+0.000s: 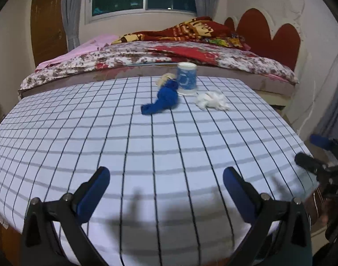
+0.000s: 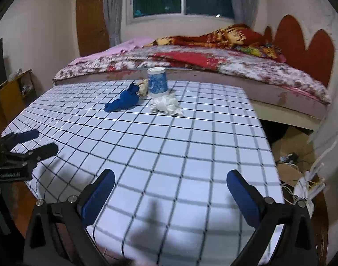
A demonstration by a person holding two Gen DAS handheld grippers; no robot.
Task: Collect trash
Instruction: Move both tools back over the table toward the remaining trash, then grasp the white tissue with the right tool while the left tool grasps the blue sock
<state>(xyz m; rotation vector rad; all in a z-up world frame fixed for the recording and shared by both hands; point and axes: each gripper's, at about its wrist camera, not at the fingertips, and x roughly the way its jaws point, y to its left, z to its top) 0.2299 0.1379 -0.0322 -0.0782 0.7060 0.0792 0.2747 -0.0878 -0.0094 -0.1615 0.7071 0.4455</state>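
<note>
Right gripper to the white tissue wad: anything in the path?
Nothing visible. The right gripper is open at the near edge of the checked tablecloth, and only bare cloth lies between it and the tissue wad. The cup and blue cloth sit behind and left of it.

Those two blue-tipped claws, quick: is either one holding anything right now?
Left gripper: open, holding nothing, above the checked table.
Right gripper: open, holding nothing, also above the table.
</note>
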